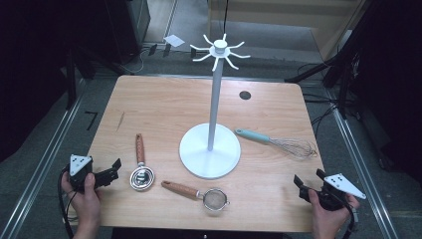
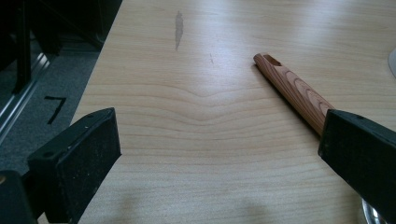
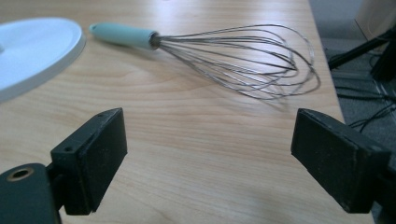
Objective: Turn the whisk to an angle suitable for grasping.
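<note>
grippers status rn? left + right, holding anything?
Left gripper: open, holding nothing; the wooden-handled scoop lies ahead of it on the table.
Right gripper: open, holding nothing; the whisk lies ahead, untouched.

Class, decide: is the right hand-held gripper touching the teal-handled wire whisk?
Apart. The right gripper view shows bare wooden tabletop between the open right hand-held gripper and the teal-handled wire whisk, which lies farther off.
</note>
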A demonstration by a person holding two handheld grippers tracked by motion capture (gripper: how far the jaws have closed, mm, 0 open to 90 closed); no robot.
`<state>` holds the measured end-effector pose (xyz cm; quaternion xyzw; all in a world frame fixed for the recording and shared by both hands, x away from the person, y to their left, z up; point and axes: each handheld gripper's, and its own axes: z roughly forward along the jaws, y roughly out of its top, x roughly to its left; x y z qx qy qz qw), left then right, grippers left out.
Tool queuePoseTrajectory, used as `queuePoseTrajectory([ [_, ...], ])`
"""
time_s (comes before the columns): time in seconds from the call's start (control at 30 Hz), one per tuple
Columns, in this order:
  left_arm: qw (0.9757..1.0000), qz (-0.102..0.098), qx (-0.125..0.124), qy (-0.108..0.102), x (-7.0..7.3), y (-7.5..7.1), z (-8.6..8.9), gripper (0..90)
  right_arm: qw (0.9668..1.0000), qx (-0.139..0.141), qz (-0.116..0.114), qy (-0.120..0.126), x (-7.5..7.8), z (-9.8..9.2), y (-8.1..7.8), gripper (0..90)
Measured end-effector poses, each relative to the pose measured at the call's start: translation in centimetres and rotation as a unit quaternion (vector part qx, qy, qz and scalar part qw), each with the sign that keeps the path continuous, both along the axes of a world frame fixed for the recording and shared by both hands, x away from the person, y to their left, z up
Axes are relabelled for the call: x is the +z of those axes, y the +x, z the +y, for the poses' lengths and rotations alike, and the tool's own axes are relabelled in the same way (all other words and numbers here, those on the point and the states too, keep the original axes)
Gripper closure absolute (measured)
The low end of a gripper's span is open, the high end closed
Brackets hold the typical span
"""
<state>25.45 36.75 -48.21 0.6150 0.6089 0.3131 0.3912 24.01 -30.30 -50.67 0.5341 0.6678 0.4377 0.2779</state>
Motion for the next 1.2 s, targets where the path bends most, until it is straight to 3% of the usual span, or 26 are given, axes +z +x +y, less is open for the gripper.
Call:
queuePoseTrajectory([
  [0.13, 1.0, 0.0, -0.003, -0.003, 0.0, 0.0, 0.0, 0.0, 0.9997, 0.021, 0.008, -0.006, -0.1, 0.3, 0.3, 22.3],
  [0.33, 0.9999, 0.001, -0.006, -0.009, 0.0, 0.0, 0.2, 0.0, 0.9987, 0.041, 0.009, -0.028, 0.5, 0.5, 0.5, 27.0],
  [0.47, 0.9999, -0.001, -0.011, -0.009, 0.0, 0.0, 0.1, 0.0, 0.9941, 0.08, 0.009, -0.073, 1.5, 1.7, 0.8, 30.3],
  [0.6, 0.9999, 0.001, -0.013, -0.011, 0.0, 0.0, 0.2, 0.0, 0.9931, 0.097, 0.009, -0.065, 1.8, 2.2, 1.2, 30.6],
  [0.83, 0.9998, 0.005, -0.015, -0.009, 0.0, 0.1, 0.1, 0.0, 0.9892, 0.118, 0.02, -0.084, 2.2, 2.8, 1.4, 28.3],
  [1.0, 0.9998, 0.004, -0.017, -0.011, 0.0, 0.1, 0.1, 0.0, 0.9871, 0.133, 0.034, -0.082, 1.8, 3.1, 1.5, 28.4],
  [1.2, 0.9997, 0.006, -0.021, -0.007, 0.0, 0.1, 0.0, 0.0, 0.9869, 0.132, 0.031, -0.088, 2.3, 3.2, 1.6, 28.3],
])
